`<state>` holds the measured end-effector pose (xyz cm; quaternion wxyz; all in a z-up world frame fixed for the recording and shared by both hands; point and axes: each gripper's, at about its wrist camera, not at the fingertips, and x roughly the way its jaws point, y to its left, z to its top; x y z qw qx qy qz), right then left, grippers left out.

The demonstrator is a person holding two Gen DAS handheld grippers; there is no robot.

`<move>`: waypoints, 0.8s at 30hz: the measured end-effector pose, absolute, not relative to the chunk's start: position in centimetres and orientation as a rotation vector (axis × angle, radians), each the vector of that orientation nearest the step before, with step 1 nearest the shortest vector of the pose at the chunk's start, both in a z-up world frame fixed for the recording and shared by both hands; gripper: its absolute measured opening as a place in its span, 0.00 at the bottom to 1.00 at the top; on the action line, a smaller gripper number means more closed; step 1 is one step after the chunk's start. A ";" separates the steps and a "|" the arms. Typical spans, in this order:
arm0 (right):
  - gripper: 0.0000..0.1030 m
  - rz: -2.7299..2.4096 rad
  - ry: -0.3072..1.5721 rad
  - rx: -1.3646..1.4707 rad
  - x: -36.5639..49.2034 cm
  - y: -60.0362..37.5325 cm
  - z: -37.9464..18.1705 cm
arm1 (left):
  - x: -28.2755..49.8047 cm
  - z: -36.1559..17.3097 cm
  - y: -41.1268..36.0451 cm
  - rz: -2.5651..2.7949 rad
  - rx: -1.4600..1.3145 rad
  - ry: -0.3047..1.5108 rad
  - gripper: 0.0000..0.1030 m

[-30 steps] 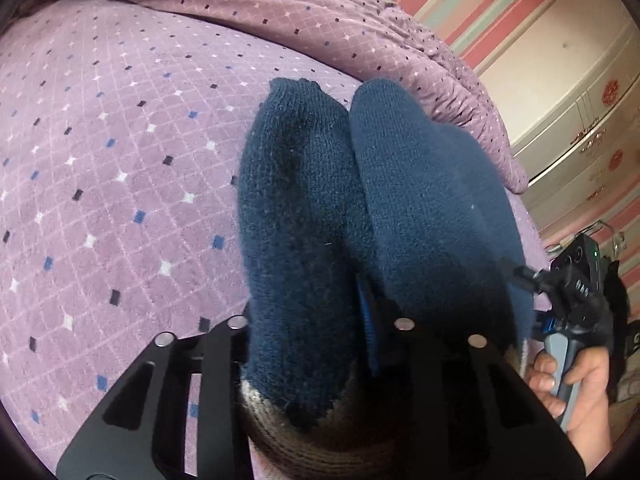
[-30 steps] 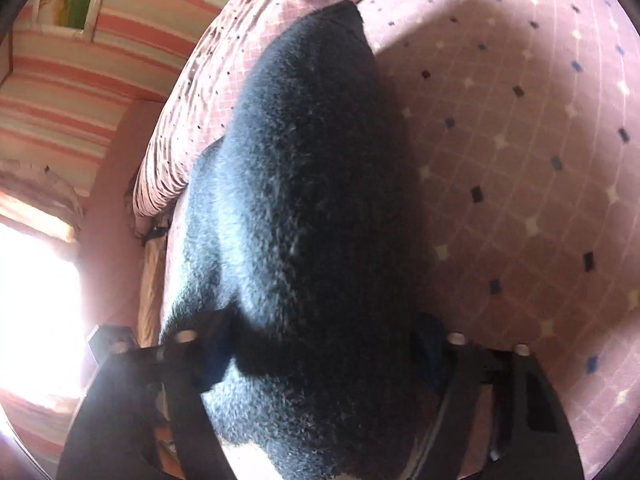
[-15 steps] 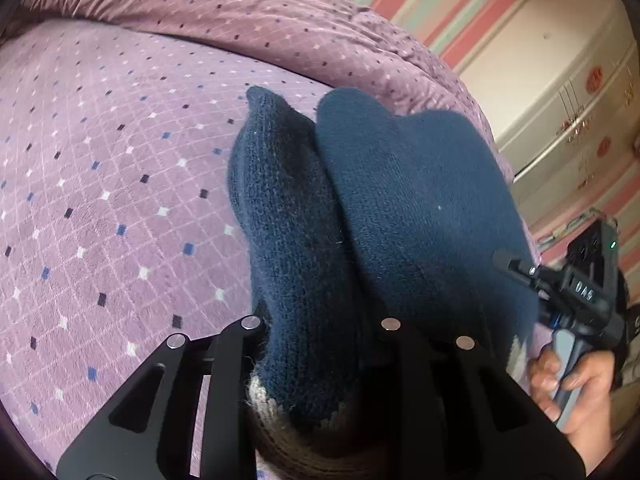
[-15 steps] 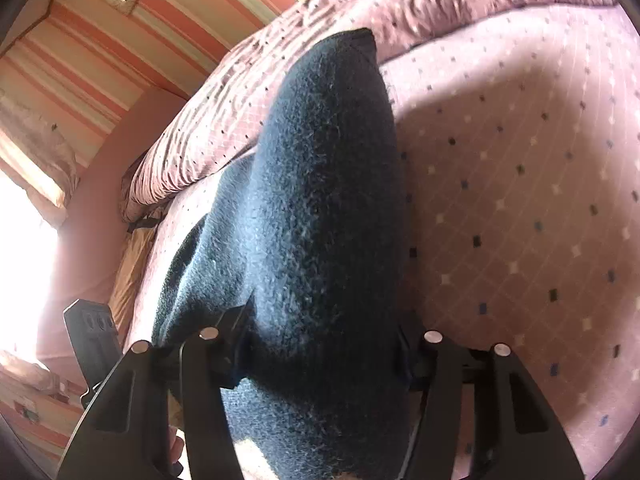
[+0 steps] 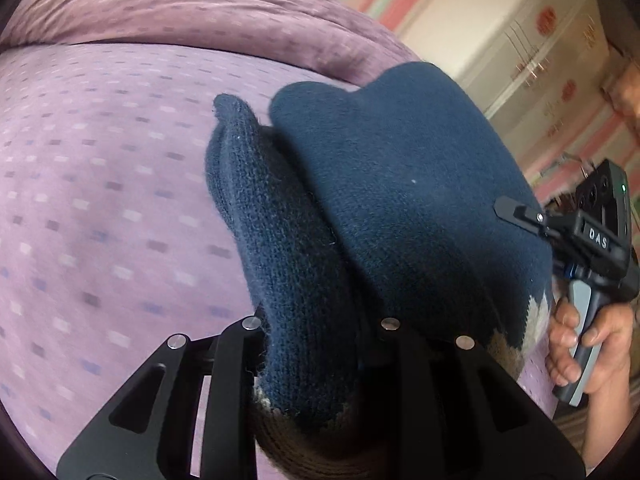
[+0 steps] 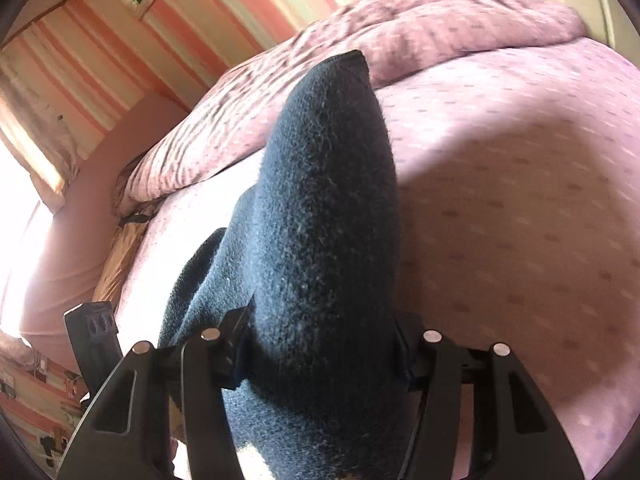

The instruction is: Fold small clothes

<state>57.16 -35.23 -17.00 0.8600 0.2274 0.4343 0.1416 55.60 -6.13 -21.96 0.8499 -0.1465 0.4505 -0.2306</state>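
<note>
A navy knitted garment [image 5: 384, 216] with a brown and white patterned hem is held up over the purple bed. My left gripper [image 5: 316, 332] is shut on its hem end, with cloth bunched between the fingers. My right gripper [image 6: 320, 340] is shut on the same navy garment [image 6: 320, 216], which stands up between its fingers. The right gripper also shows in the left wrist view [image 5: 520, 214], gripping the garment's right edge, with the person's hand on its handle. The left gripper's body [image 6: 94, 336] shows at the lower left of the right wrist view.
A purple bed cover [image 5: 100, 200] with small diamond marks lies under the garment. A rolled purple quilt [image 5: 192, 12] lies along the far side. A cream cabinet [image 5: 532, 52] stands right of the bed. A striped wall [image 6: 168, 36] and a bright window [image 6: 20, 216] lie beyond.
Both grippers have lifted and tilted with the garment still held. More of the room beyond the bed shows now, and the garment's far end has shifted right in the left wrist view.
</note>
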 end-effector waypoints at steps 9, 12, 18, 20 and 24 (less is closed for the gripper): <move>0.52 0.153 0.924 0.495 48.8 -54.6 -16.0 | 51.0 -22.2 -26.4 -0.643 -0.257 0.980 0.20; 0.52 0.105 0.927 0.498 45.9 -61.1 -15.7 | 48.9 -22.2 -33.4 -0.677 -0.228 0.983 0.20; 0.52 0.066 0.948 0.515 42.6 -68.7 -16.9 | 47.0 -22.3 -41.8 -0.644 -0.150 0.962 0.20; 0.54 0.092 0.964 0.527 42.1 -70.1 -18.2 | 46.5 -22.5 -42.4 -0.594 -0.140 0.953 0.21; 0.63 0.136 0.962 0.496 42.4 -69.6 -19.4 | 44.5 -23.2 -42.8 -0.435 -0.099 0.929 0.35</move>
